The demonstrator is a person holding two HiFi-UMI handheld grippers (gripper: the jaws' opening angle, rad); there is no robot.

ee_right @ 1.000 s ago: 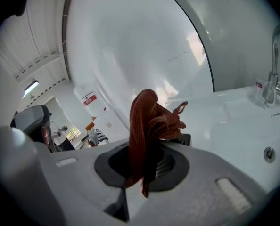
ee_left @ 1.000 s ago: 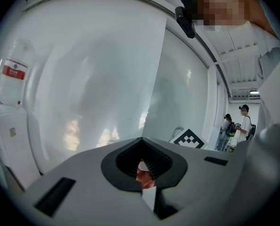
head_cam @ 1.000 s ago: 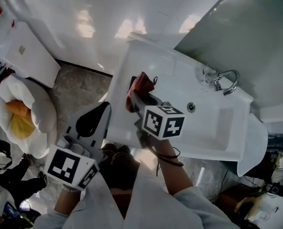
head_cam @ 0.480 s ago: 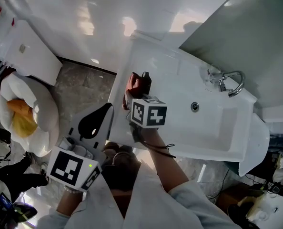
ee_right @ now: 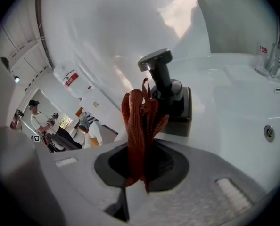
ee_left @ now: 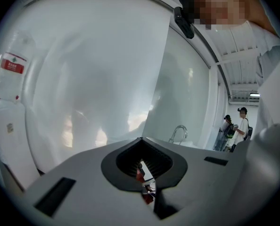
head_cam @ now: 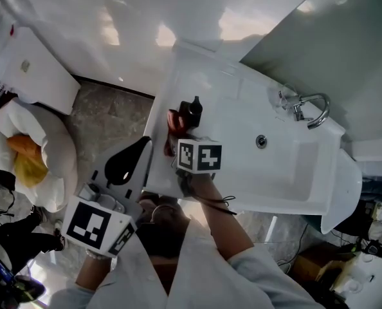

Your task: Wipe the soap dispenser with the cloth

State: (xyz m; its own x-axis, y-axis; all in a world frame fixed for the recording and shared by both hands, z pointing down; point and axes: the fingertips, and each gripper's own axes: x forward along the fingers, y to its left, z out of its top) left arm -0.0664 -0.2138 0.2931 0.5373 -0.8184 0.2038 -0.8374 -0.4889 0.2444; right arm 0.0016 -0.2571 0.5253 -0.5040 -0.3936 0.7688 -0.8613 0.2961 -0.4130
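A black pump soap dispenser [head_cam: 192, 110] stands on the left ledge of the white sink [head_cam: 242, 102]. My right gripper [head_cam: 180, 134] is shut on a red cloth [head_cam: 174, 122], which hangs against the dispenser's near side. In the right gripper view the cloth [ee_right: 139, 126] rises bunched from the right gripper [ee_right: 135, 173], just in front of the dispenser [ee_right: 170, 98], whose pump head shows above it. My left gripper [head_cam: 143, 144] hangs off the sink's front left edge, apart from the dispenser; in the left gripper view the left gripper [ee_left: 147, 192] is shut and empty.
A chrome faucet [head_cam: 310, 108] and the drain [head_cam: 261, 141] lie to the right in the basin. A mirror [head_cam: 332, 44] rises behind it. A white bag with yellow contents [head_cam: 30, 153] and a white box [head_cam: 30, 69] sit on the floor at left. People [ee_left: 236, 126] stand far off.
The right gripper has drawn the cloth down and left off the dispenser's top, so the pump head now shows. The left gripper has barely moved.
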